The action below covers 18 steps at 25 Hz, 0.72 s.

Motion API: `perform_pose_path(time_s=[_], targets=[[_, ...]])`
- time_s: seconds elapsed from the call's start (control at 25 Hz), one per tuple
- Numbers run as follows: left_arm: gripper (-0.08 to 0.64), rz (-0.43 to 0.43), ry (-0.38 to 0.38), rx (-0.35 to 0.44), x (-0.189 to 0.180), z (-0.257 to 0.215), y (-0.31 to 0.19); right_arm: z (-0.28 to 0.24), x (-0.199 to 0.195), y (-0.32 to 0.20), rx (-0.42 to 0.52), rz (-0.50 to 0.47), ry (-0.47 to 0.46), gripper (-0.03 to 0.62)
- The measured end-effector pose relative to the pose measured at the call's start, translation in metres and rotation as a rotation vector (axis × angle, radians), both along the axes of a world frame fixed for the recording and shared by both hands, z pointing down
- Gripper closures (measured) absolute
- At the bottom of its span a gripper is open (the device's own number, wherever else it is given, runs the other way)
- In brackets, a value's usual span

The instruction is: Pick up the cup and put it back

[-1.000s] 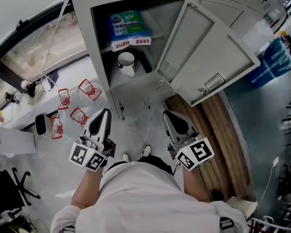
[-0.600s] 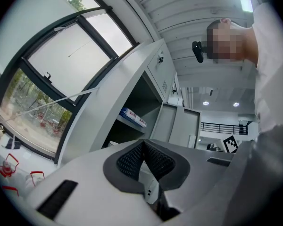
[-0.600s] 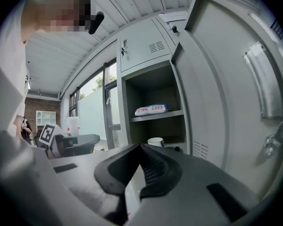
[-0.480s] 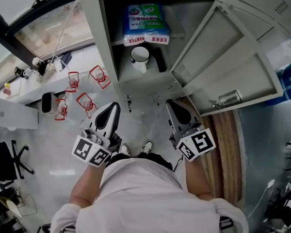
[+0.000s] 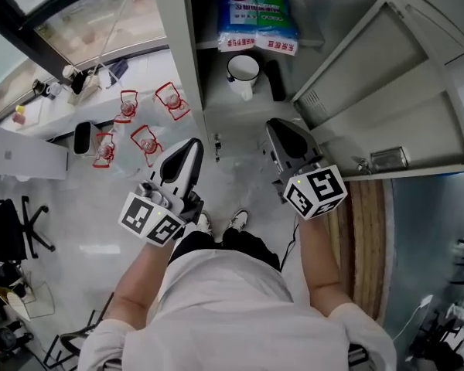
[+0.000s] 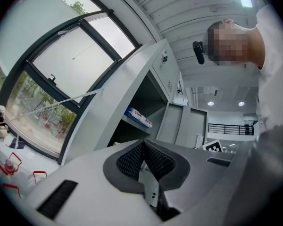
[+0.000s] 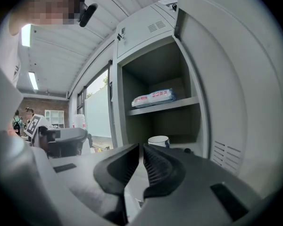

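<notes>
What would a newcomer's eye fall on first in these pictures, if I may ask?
The open grey locker fills the top of the head view, its door swung out to the right. A white cup stands on its lower floor, under a shelf bearing a blue-and-green package. In front, the left gripper and right gripper are both shut and empty.

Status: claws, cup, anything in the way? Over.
Left claw, right claw shut, empty. White round cup with dark rim standing in grey metal locker, door open. Black object beside it.
</notes>
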<state>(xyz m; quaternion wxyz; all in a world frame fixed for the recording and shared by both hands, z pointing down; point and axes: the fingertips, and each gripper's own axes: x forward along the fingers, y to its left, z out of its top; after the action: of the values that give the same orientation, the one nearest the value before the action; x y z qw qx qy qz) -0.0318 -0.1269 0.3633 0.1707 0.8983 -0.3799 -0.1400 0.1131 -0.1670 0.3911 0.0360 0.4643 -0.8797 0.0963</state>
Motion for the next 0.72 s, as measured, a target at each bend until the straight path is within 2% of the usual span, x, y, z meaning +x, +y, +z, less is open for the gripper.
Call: perform_pose_path(time_s=[0.16, 0.28, 0.72], targets=[[0.538, 0.004, 0.017, -0.009, 0.005, 0.005, -0.004, 0.012, -0.001, -0.013, -0.011, -0.013, -0.006, 0.571], [0.538, -0.002, 0.021, -0.018, 0.002, 0.011, -0.005, 0.022, -0.004, -0.024, -0.017, -0.027, -0.009, 0.517], [0.538, -0.025, 0.027, -0.073, -0.004, 0.039, -0.013, 0.056, -0.016, -0.079, -0.048, -0.033, 0.008, 0.468]])
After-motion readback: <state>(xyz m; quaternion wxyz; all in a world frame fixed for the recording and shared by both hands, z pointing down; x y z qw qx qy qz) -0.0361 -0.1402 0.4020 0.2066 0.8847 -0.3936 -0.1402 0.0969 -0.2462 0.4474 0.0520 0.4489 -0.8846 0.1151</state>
